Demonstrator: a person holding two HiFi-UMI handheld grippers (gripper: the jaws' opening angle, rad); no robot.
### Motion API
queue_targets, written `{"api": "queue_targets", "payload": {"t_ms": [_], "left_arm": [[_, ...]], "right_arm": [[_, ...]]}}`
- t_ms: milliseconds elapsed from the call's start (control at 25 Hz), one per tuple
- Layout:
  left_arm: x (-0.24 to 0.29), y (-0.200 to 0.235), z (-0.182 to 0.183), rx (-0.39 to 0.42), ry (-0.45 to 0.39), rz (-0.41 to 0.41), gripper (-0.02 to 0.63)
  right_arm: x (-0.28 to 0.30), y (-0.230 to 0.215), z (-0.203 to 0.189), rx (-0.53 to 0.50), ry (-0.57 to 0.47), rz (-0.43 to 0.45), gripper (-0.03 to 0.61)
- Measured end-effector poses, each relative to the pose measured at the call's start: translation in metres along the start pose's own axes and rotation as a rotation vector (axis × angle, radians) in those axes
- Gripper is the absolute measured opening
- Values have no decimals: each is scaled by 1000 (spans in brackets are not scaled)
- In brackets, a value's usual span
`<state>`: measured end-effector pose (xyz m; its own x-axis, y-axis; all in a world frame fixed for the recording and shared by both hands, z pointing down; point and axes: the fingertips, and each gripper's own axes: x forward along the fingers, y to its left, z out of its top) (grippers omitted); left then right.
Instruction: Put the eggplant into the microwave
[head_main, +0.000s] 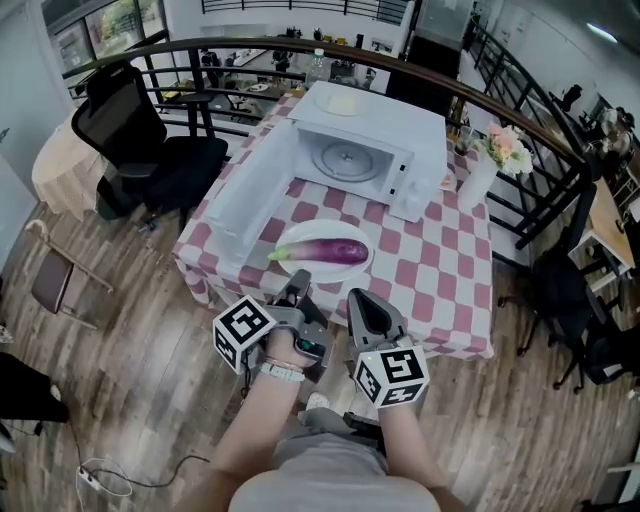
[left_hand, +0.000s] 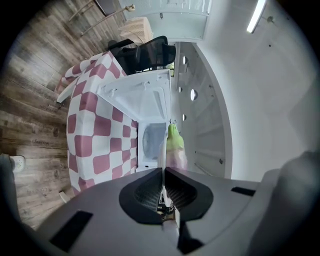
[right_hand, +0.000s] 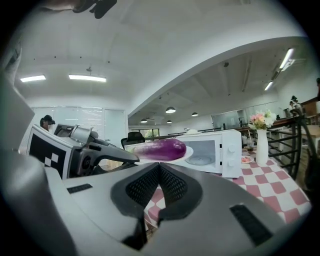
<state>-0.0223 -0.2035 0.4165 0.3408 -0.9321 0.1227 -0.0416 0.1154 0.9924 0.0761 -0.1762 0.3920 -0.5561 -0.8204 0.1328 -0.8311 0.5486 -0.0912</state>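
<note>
A purple eggplant (head_main: 325, 251) with a green stem lies on a white plate (head_main: 292, 236) at the near edge of the checkered table (head_main: 440, 270). Behind it stands a white microwave (head_main: 400, 125), its door (head_main: 245, 195) swung wide open to the left and its turntable showing. My left gripper (head_main: 293, 290) and right gripper (head_main: 360, 300) hover side by side just short of the table edge, both shut and empty. The left gripper view, rolled on its side, shows the shut gripper (left_hand: 163, 172) aimed at the eggplant (left_hand: 175, 145). In the right gripper view the eggplant (right_hand: 160, 149) lies beyond the shut gripper (right_hand: 159, 167).
A white vase of flowers (head_main: 480, 175) stands right of the microwave, and a plate (head_main: 340, 103) rests on top of it. A black office chair (head_main: 140, 140) and a folding chair (head_main: 60, 280) stand to the left. A curved railing (head_main: 520, 120) runs behind the table.
</note>
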Motion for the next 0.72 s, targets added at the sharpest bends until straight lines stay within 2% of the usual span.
{"api": "queue_targets", "payload": {"t_ms": [240, 720], "left_arm": [[18, 13, 0, -9, -24, 24, 17], [68, 11, 9, 0, -1, 31, 17]], "right_arm": [[9, -13, -17, 6, 36, 26, 23], [40, -48, -11, 11, 37, 1, 24]]}}
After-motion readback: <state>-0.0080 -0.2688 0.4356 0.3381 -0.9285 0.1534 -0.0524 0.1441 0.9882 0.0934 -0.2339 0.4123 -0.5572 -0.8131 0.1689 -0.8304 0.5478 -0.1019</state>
